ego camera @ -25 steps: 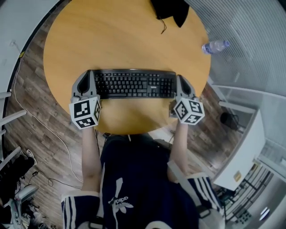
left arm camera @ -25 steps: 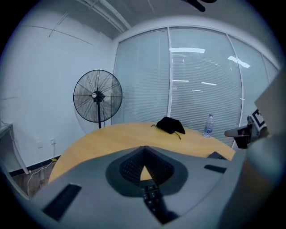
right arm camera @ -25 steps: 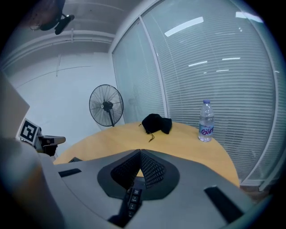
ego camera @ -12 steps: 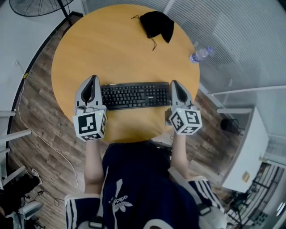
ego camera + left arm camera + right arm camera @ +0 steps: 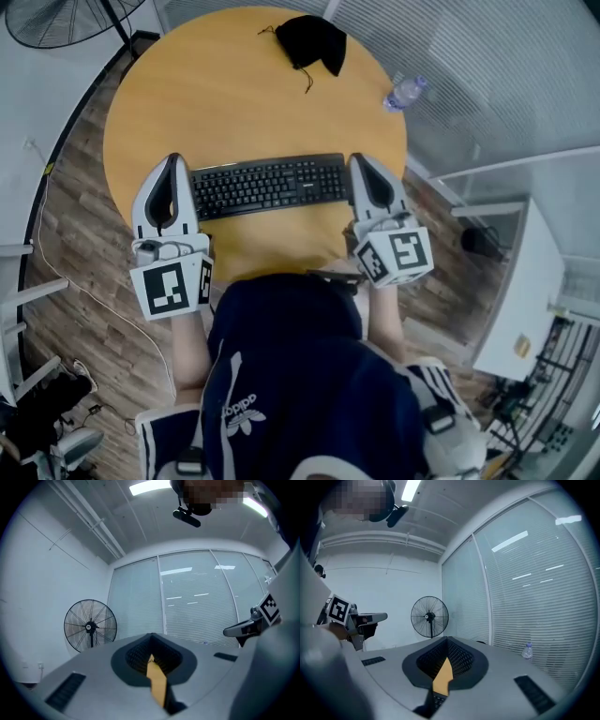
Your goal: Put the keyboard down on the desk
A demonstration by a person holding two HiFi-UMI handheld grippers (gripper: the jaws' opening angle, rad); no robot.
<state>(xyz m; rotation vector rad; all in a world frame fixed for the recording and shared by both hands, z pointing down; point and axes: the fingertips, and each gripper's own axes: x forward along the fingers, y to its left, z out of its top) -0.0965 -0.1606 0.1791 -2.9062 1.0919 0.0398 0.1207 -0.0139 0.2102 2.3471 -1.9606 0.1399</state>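
A black keyboard [image 5: 270, 185] lies flat on the round wooden table [image 5: 234, 94], near its front edge. My left gripper [image 5: 172, 161] stands just off the keyboard's left end, jaws shut with nothing between them. My right gripper [image 5: 357, 160] stands off the right end, also shut and empty. Both are raised above the table and tilted upward. In the left gripper view the closed jaws [image 5: 151, 653] show only a sliver of tabletop. In the right gripper view the closed jaws [image 5: 446, 657] show tabletop and a few keys [image 5: 435, 701] low in the gap.
A black pouch [image 5: 314, 42] lies at the table's far side and a water bottle [image 5: 403, 92] stands at its right rim. A floor fan [image 5: 52, 19] is at the back left, a glass wall with blinds behind, a white cabinet [image 5: 525, 281] to the right.
Both grippers have lifted away from the keyboard's ends and drawn back toward the person. The keyboard stays on the table. The head camera has shifted, so the table sits lower in view.
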